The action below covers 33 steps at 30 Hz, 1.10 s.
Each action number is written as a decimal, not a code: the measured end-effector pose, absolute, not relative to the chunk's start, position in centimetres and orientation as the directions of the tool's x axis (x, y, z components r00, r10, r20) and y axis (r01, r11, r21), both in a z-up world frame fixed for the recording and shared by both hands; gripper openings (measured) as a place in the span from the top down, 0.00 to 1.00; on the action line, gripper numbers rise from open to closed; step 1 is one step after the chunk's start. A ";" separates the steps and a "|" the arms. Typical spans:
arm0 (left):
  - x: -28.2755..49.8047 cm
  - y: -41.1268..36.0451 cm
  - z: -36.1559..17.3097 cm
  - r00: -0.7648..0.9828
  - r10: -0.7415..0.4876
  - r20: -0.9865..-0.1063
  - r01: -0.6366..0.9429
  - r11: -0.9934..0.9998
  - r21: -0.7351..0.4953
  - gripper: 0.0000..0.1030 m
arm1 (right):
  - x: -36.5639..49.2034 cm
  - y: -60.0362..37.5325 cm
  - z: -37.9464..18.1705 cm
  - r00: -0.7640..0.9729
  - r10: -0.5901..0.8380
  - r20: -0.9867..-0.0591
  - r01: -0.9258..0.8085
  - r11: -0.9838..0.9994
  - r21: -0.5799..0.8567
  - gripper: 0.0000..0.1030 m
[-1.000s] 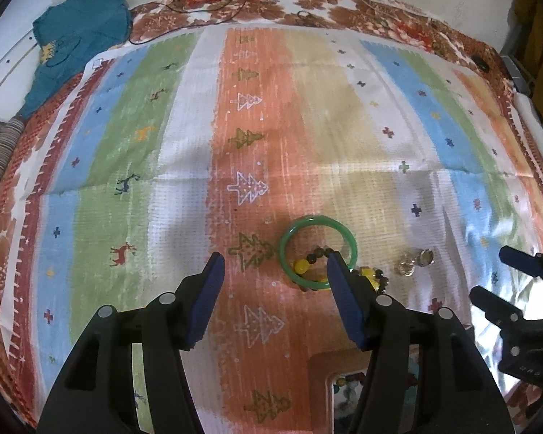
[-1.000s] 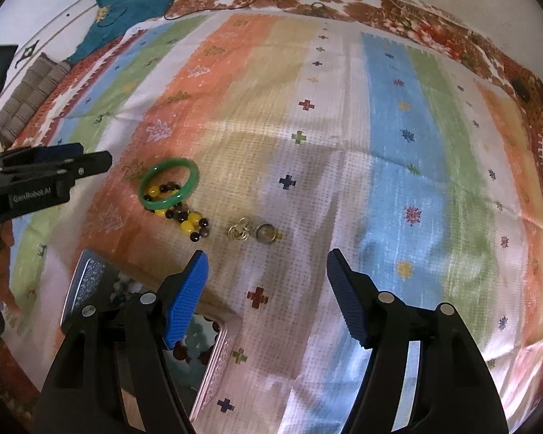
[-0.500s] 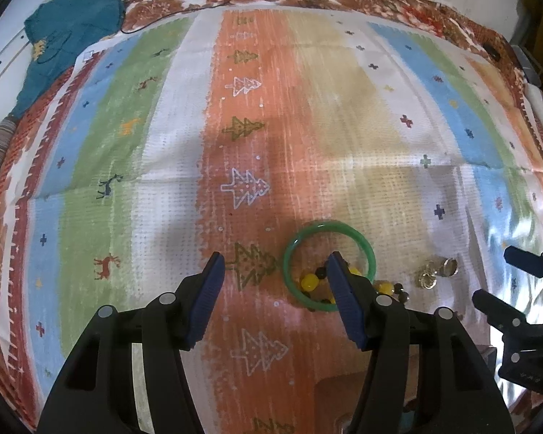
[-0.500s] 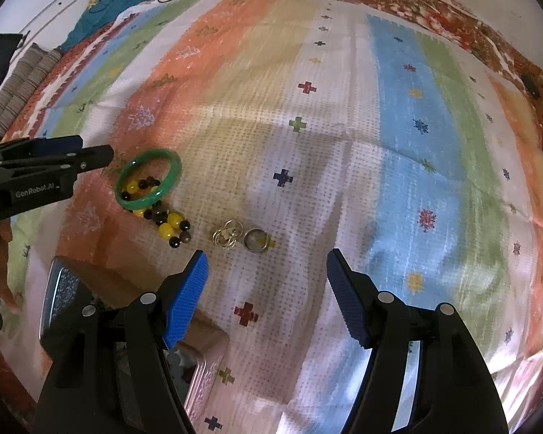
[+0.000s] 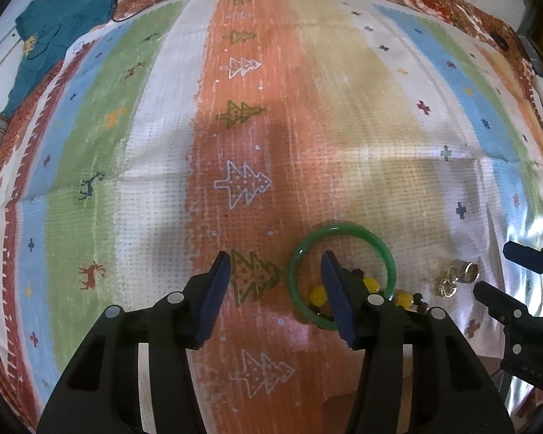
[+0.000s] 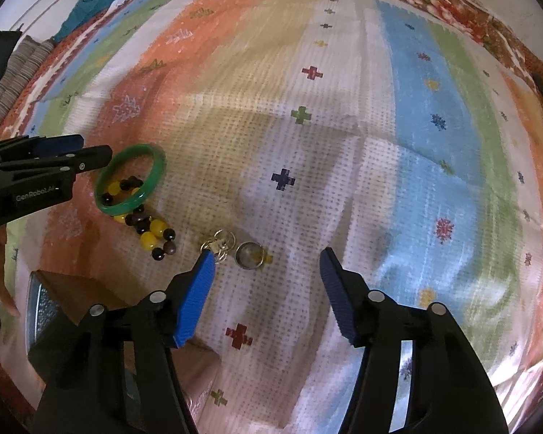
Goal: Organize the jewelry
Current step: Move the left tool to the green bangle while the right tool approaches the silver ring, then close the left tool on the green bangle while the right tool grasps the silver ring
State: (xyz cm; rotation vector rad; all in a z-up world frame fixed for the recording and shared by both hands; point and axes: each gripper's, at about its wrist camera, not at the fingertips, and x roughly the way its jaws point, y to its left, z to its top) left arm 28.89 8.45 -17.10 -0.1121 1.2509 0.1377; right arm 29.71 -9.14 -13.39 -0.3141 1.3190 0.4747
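I see both grippers, L (image 5: pixel 275 271) & R (image 6: pixel 266 266), open, empty, near green bangle (image 6: pixel 128 181); box (image 6: pixel 54 307) contents hidden.

"genrobot.ai" printed white on left gripper (image 6: pixel 72 155) body.

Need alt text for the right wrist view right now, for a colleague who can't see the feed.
The right tongs hang open over a striped cloth, just short of a ring and small gold hoops. Left of these lie a yellow-and-dark beaded bracelet and a green bangle, the open left tongs beside it. A box sits lower left.
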 end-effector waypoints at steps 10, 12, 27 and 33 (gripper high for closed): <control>29.5 9.0 -18.5 0.286 0.031 -0.958 -0.153 0.988 -0.013 0.66 | 30.7 -8.5 -15.2 0.144 0.127 -0.981 -0.517 0.855 0.035 0.55; 29.5 8.9 -18.6 0.286 0.031 -0.958 -0.150 0.989 -0.013 0.66 | 30.8 -8.4 -15.3 0.145 0.124 -0.982 -0.520 0.854 0.031 0.56; 29.5 8.0 -19.8 0.286 0.123 -0.950 -0.113 0.989 0.094 0.92 | 31.2 -8.5 -15.8 0.158 0.117 -0.981 -0.526 0.850 0.017 0.80; 29.5 9.3 -19.1 0.291 0.102 -0.951 -0.141 0.988 0.063 0.94 | 30.9 -8.9 -14.9 0.162 0.129 -0.978 -0.532 0.846 0.024 0.80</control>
